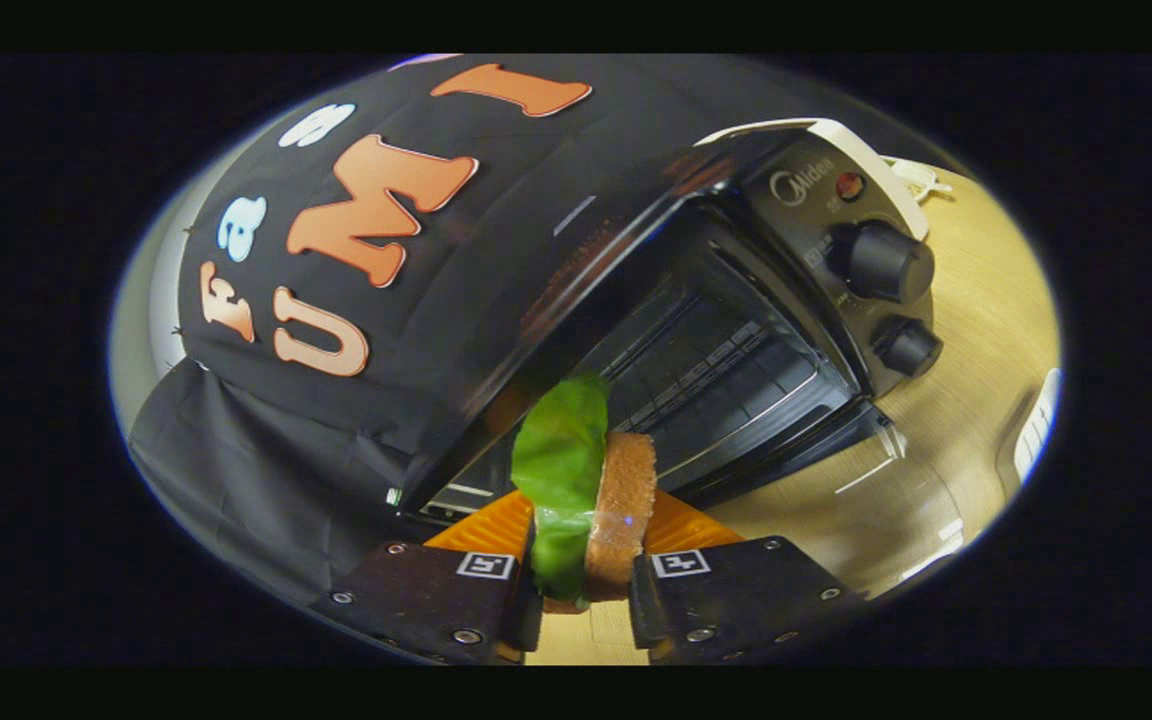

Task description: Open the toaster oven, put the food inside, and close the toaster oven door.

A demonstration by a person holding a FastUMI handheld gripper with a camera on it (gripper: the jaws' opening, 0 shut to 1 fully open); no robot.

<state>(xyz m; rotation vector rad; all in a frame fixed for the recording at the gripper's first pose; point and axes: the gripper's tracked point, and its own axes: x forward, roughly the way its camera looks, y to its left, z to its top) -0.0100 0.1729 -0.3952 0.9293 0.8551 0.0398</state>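
Observation:
My gripper is shut on a sandwich, a slice of brown bread with a green lettuce leaf against its left side. Both fingers press on it from the sides, and it stands on edge between them. Just beyond it is the black toaster oven, tilted in the view. Its door hangs open and down, showing the dark cavity with a wire rack. Two black knobs and a red lamp sit on the panel to the right of the cavity.
The oven stands on a light wooden tabletop. The black booth cloth hangs behind and to the left of the oven. A white object lies at the table's far right edge, and a white cord lies behind the oven.

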